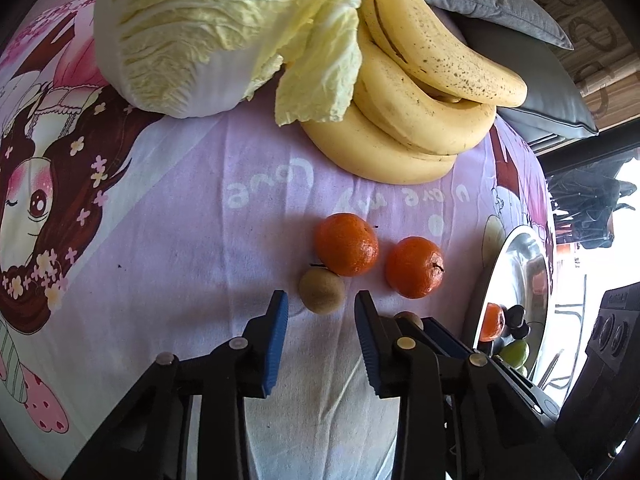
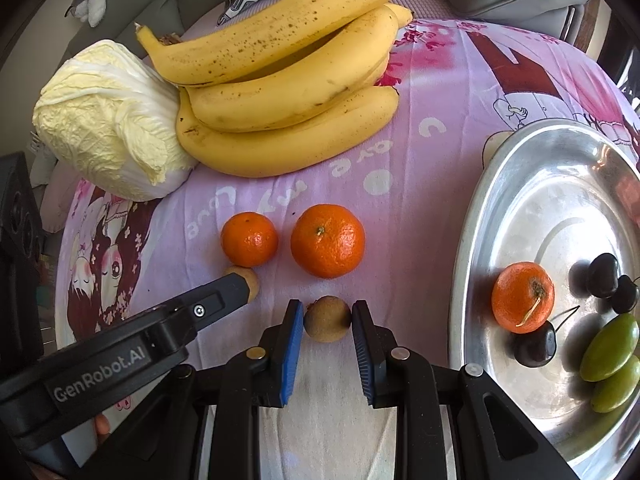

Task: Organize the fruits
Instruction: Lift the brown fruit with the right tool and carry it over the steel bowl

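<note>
Two small brown fruits lie on the lilac cartoon cloth. My right gripper (image 2: 327, 309) is shut on one brown fruit (image 2: 327, 322), both blue pads touching its sides. The other brown fruit (image 1: 322, 290) sits partly between the tips of my left gripper (image 1: 321, 301), with a thin gap on each side, so the jaws stand open. Two tangerines (image 1: 346, 244) (image 1: 415, 267) rest just beyond it. A steel plate (image 2: 472, 240) on the right holds a tangerine (image 2: 522, 297), dark cherries (image 2: 604, 276) and green fruits (image 2: 610, 342).
A bunch of bananas (image 2: 288, 92) and a napa cabbage (image 2: 108, 120) lie at the far side of the cloth. Grey cushions (image 1: 520, 12) sit behind them. A black speaker (image 1: 612, 336) stands off the right edge in the left wrist view.
</note>
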The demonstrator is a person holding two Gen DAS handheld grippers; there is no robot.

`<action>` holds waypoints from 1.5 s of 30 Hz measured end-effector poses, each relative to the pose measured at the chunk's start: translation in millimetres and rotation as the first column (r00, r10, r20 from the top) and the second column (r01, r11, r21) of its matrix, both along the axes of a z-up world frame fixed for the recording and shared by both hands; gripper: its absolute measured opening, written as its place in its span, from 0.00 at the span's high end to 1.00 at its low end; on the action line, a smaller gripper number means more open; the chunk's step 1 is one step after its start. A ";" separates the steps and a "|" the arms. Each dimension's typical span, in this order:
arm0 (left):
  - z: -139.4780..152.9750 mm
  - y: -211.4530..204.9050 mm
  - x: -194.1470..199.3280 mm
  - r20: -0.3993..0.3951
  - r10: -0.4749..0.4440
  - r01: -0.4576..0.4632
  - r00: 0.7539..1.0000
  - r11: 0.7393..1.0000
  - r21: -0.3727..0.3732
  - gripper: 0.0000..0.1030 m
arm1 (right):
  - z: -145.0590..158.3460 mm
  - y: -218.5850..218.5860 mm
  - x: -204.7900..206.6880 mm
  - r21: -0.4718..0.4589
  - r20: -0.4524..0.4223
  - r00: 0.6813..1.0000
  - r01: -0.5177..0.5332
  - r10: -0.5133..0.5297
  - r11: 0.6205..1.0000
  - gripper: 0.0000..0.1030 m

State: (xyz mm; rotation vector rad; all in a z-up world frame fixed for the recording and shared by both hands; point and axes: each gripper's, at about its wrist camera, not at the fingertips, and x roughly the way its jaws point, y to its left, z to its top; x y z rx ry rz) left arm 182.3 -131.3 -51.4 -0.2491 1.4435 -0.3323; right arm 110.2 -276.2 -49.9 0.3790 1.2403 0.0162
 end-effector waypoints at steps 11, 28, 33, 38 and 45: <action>-10.5 -11.6 5.1 0.016 -0.006 0.006 1.000 1.000 0.007 0.75 | -6.3 11.6 3.5 -0.011 -0.013 1.000 -0.004 0.004 1.000 0.74; 22.6 5.0 -5.6 0.048 0.012 -0.012 0.999 1.000 0.003 0.75 | 18.4 10.1 -8.8 0.003 0.051 0.999 0.000 0.000 1.000 0.74; 27.7 0.1 -8.6 0.058 -0.006 0.006 0.998 1.000 -0.002 0.75 | 23.1 3.8 -12.3 0.001 0.058 0.998 0.009 -0.009 1.000 0.74; 27.7 -13.3 -13.9 0.062 -0.033 0.034 0.998 0.999 0.000 0.75 | 25.8 -9.5 -16.6 0.003 0.061 0.998 0.032 -0.032 0.999 0.74; 36.4 -31.7 -22.2 0.087 -0.078 0.080 0.993 0.997 -0.019 0.75 | 32.7 -41.9 -21.5 -0.001 0.076 0.991 0.107 -0.107 0.994 0.74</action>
